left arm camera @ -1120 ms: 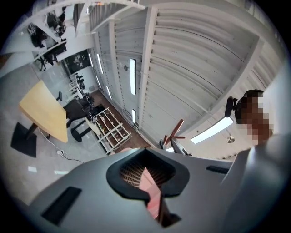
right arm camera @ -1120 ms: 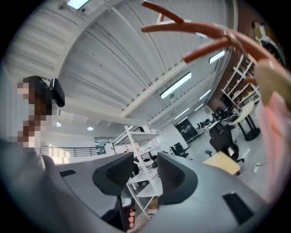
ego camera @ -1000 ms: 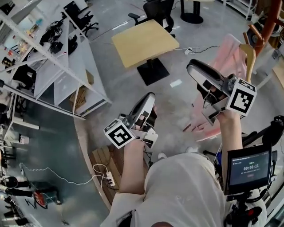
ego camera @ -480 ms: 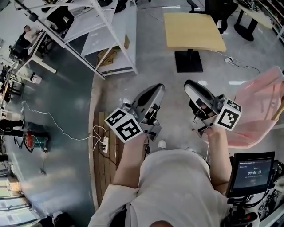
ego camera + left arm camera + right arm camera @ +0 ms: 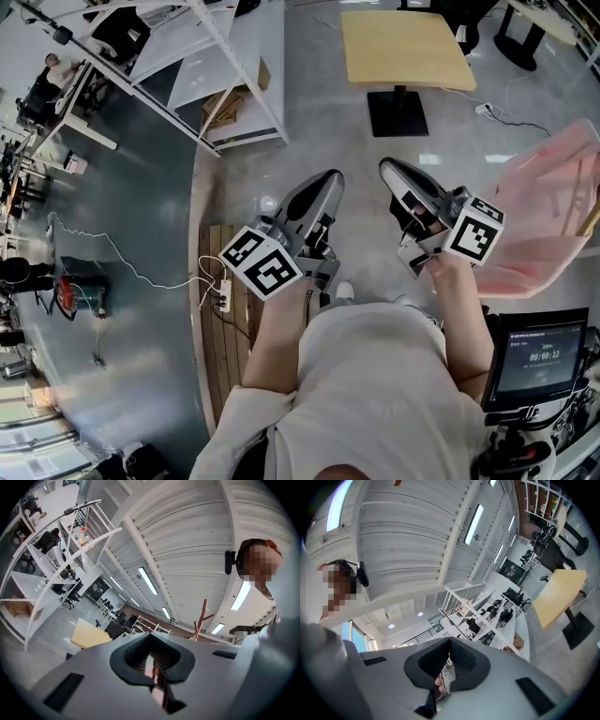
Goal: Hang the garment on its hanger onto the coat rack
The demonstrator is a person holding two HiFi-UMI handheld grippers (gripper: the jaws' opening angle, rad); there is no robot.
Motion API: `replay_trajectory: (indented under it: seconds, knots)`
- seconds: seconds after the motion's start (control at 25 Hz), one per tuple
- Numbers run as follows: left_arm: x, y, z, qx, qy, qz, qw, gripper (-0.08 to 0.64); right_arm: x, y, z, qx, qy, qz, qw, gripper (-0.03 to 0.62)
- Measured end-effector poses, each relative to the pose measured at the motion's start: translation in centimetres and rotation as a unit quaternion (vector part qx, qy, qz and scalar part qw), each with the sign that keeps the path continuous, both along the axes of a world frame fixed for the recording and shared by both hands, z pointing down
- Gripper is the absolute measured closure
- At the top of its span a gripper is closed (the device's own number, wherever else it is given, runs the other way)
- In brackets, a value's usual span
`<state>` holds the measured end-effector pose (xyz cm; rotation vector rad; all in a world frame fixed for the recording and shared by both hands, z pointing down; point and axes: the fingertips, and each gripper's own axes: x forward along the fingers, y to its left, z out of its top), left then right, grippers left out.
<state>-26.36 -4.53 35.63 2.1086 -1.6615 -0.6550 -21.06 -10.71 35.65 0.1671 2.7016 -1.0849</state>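
The coat rack [image 5: 202, 618] shows only in the left gripper view and the pink garment [image 5: 548, 211] only in the head view, near the right gripper [image 5: 392, 171], whose jaws are closing together empty, while the left gripper [image 5: 324, 183] has its jaws together too.

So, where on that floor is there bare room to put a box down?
The grey floor is bare between the white shelving and the yellow table's black foot. There is also room left of the wooden slats, past the power strip. It is crowded on the right, by the pink garment and the screen.
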Motion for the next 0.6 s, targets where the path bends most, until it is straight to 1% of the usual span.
replay_trajectory:
  seconds: [0.12, 0.32, 0.6]
  knots:
    - [1.3, -0.1, -0.3, 0.006, 0.017, 0.017, 0.9997, 0.555, 1.1, -0.3, 0.0, -0.001, 0.002, 0.008, 1.000, 0.580]
    - [1.7, -1.0, 0.6, -0.004, 0.017, 0.034, 0.9993, 0.555, 1.3, -0.9, 0.8, -0.004, 0.006, 0.020, 1.000, 0.580]
    - [3.0, -1.5, -0.7, -0.012, 0.025, 0.037, 0.9989, 0.555, 2.6, -1.3, -0.9, -0.008, 0.010, 0.023, 1.000, 0.580]
